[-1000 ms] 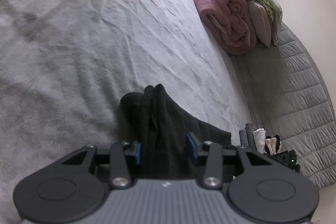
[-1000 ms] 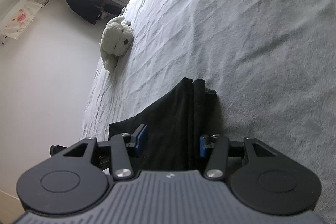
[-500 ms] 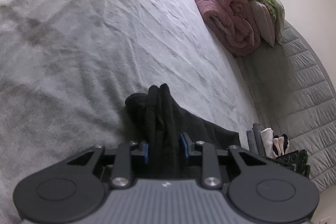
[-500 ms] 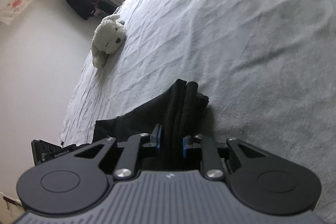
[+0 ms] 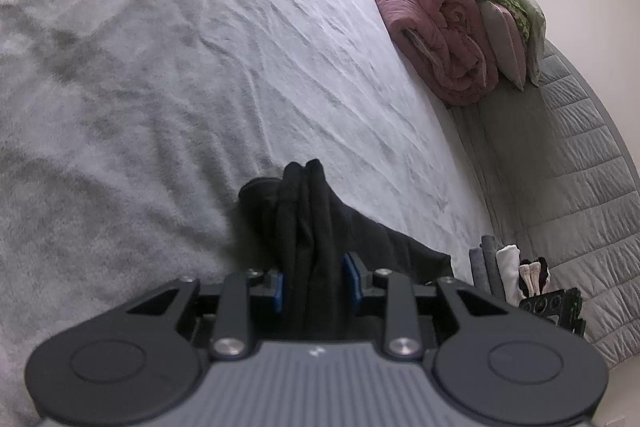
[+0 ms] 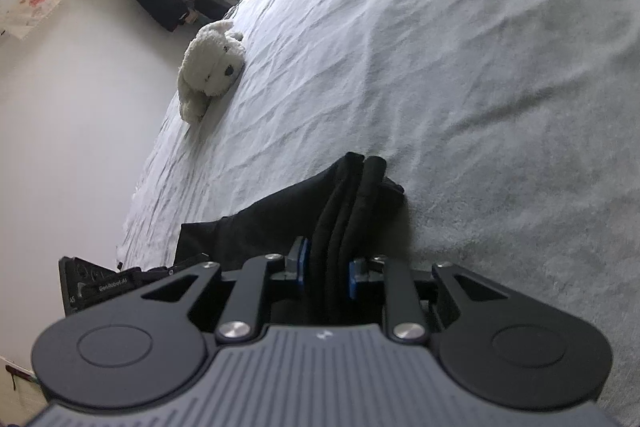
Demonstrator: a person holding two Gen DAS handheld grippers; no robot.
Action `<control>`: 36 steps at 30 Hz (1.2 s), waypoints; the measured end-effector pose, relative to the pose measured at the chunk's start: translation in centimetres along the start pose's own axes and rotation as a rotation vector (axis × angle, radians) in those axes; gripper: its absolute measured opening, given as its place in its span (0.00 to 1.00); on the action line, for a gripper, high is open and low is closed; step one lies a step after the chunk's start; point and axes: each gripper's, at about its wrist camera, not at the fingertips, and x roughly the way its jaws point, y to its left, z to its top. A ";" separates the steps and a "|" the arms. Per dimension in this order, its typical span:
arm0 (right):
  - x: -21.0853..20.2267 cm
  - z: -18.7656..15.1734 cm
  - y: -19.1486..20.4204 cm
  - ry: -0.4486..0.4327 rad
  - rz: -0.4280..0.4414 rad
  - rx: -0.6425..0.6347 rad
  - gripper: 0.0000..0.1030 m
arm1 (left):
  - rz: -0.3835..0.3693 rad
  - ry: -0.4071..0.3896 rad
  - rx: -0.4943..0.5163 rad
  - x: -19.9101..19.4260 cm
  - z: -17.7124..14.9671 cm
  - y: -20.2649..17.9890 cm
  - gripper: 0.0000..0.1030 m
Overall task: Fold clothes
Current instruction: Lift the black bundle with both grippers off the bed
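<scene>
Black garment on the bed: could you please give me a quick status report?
Left hand-held gripper shut on black garment. Right hand-held gripper shut on it too. Garment bunched, draped onto bed. Nothing in the way.

Ahead of both grippers the bed (image 5: 160, 87) lay open and bare. A plush dog (image 6: 212, 67) sat at its far left edge, rolled blankets (image 5: 448, 27) along the right.

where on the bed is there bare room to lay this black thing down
Widest free patch: the grey bedspread ahead of the black garment, bordered by the white plush dog on one side and the pink rolled quilt on the other. It is crowded at the headboard edge, where small rolled items stand. Both hand-held grippers, left and right, grip the garment.
</scene>
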 end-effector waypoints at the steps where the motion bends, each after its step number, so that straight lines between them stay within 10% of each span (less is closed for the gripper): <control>1: 0.0 -0.1 0.0 -0.002 0.001 0.001 0.23 | 0.003 -0.002 0.004 0.0 0.0 -0.1 0.29; 36: 0.3 -1.2 1.4 -0.068 -0.081 -0.017 0.22 | 0.169 -0.083 0.155 -0.3 -1.3 -3.3 0.26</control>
